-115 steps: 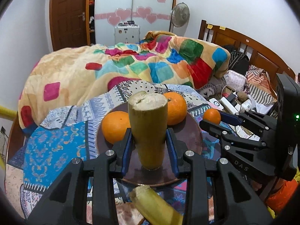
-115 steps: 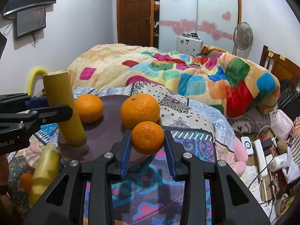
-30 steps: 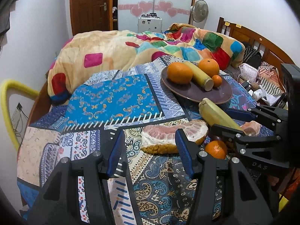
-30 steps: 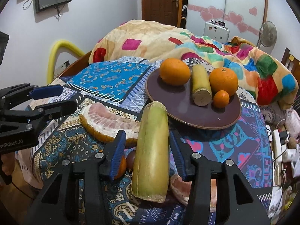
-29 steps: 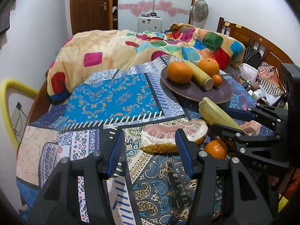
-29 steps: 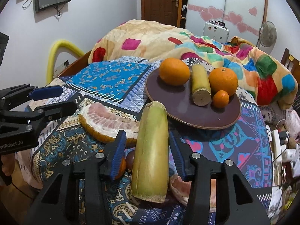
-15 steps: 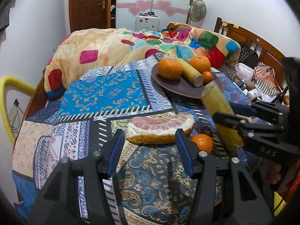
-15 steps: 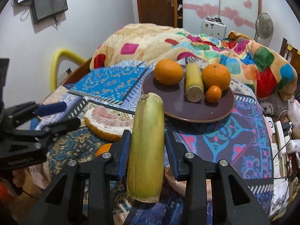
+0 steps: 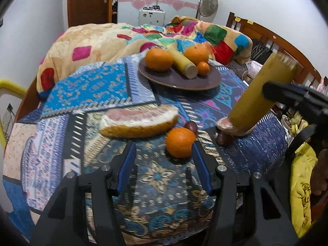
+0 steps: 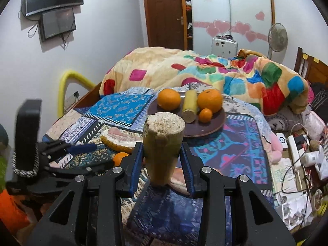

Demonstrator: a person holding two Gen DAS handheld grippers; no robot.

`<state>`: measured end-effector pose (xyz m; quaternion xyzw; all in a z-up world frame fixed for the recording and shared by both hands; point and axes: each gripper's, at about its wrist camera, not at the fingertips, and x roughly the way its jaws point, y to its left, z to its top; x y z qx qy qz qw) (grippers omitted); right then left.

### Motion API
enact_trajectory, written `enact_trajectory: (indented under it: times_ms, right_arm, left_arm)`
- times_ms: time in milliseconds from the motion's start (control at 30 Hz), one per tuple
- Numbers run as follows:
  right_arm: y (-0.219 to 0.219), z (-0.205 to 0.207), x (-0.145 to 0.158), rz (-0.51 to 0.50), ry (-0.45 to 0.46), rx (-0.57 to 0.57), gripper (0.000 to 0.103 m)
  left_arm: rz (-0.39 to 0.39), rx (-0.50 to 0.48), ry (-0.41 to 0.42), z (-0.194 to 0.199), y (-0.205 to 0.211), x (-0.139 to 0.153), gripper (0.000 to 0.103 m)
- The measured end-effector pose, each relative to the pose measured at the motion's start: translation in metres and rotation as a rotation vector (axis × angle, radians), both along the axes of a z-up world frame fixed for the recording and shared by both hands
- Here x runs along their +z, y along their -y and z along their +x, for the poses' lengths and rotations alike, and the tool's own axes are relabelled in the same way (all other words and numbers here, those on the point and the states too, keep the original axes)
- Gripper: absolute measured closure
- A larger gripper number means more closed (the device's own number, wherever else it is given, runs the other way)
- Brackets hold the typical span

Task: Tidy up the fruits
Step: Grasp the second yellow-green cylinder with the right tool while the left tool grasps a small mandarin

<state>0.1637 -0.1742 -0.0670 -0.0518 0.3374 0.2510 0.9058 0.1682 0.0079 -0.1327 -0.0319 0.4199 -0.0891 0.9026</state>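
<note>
A brown plate (image 9: 176,80) on the patterned cloth holds two big oranges (image 9: 158,59), a small orange (image 9: 203,68) and a yellow-green cane piece (image 9: 183,65); it also shows in the right wrist view (image 10: 209,128). My right gripper (image 10: 162,163) is shut on a second cane piece (image 10: 163,143) and holds it up, tilted (image 9: 260,94). My left gripper (image 9: 164,155) is open low over the cloth, with a loose orange (image 9: 180,142) by its right finger. A pomelo wedge (image 9: 139,121) lies just beyond.
A dark small fruit (image 9: 190,125) lies behind the loose orange. Another pomelo piece (image 9: 224,125) lies under the lifted cane. A colourful quilt (image 9: 131,39) covers the bed behind. Cables and a power strip (image 10: 295,153) lie to the right.
My right gripper has closed on the cane piece and lifted it upright off the cloth. My left gripper has shifted right, from the pomelo wedge to the loose orange.
</note>
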Motion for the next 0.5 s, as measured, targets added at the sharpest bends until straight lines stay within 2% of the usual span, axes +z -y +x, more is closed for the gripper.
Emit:
enact_trajectory:
  times_ms: [200, 367, 500]
  right_arm:
    - [0.016, -0.002, 0.005, 0.002, 0.017, -0.020, 0.070]
    - [0.025, -0.001, 0.002, -0.003, 0.019, -0.036, 0.070]
    - [0.029, 0.000, 0.002, -0.001, 0.018, -0.043, 0.070]
  left_arm:
    - [-0.006, -0.002, -0.011, 0.005, 0.013, -0.008, 0.048]
    - [-0.036, -0.015, -0.028, 0.013, 0.017, -0.013, 0.066]
    - [-0.042, -0.015, -0.023, 0.013, 0.016, -0.014, 0.067]
